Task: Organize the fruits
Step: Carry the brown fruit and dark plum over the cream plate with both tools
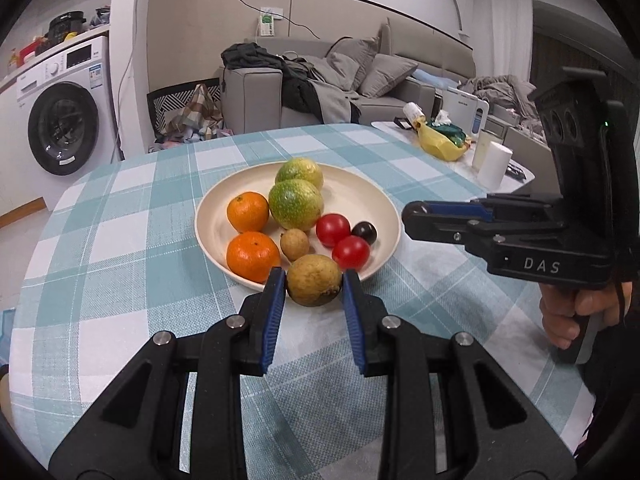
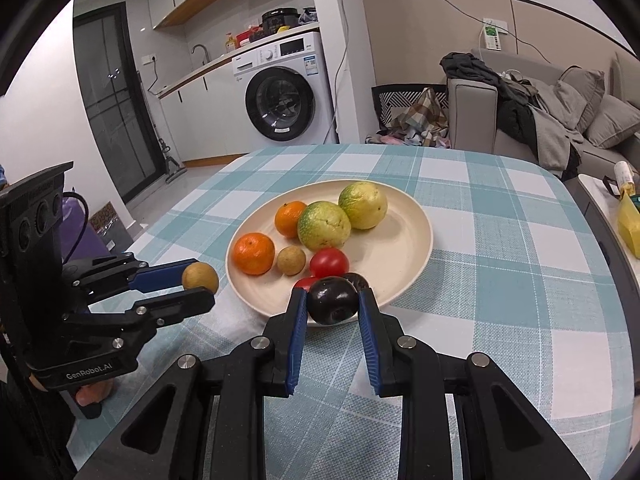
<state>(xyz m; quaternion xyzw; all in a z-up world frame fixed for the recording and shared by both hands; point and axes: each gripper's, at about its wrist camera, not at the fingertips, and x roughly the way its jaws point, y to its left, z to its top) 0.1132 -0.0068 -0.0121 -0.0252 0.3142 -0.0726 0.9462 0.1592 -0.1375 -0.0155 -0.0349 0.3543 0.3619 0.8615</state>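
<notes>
A cream plate (image 1: pixel 372 200) (image 2: pixel 404 248) on the checked tablecloth holds two oranges (image 1: pixel 248 212), two green-yellow fruits (image 1: pixel 295 203), a small tan fruit (image 1: pixel 295 244), two red tomatoes (image 1: pixel 333 229) and a dark plum (image 1: pixel 364 232). My left gripper (image 1: pixel 314 286) (image 2: pixel 200 286) is shut on a tan-yellow round fruit (image 1: pixel 314 285) (image 2: pixel 200 277), held at the plate's near-left edge. My right gripper (image 2: pixel 332 300) is shut on a dark plum (image 2: pixel 332 300) at the plate's near rim; in the left wrist view the right gripper (image 1: pixel 412 222) is side-on, its load hidden.
The round table (image 1: pixel 120 240) has a blue-white checked cloth. A side table (image 1: pixel 460 160) at the right carries a yellow bag, white cups and clutter. A grey sofa (image 1: pixel 360 80) and a washing machine (image 2: pixel 284 92) stand behind.
</notes>
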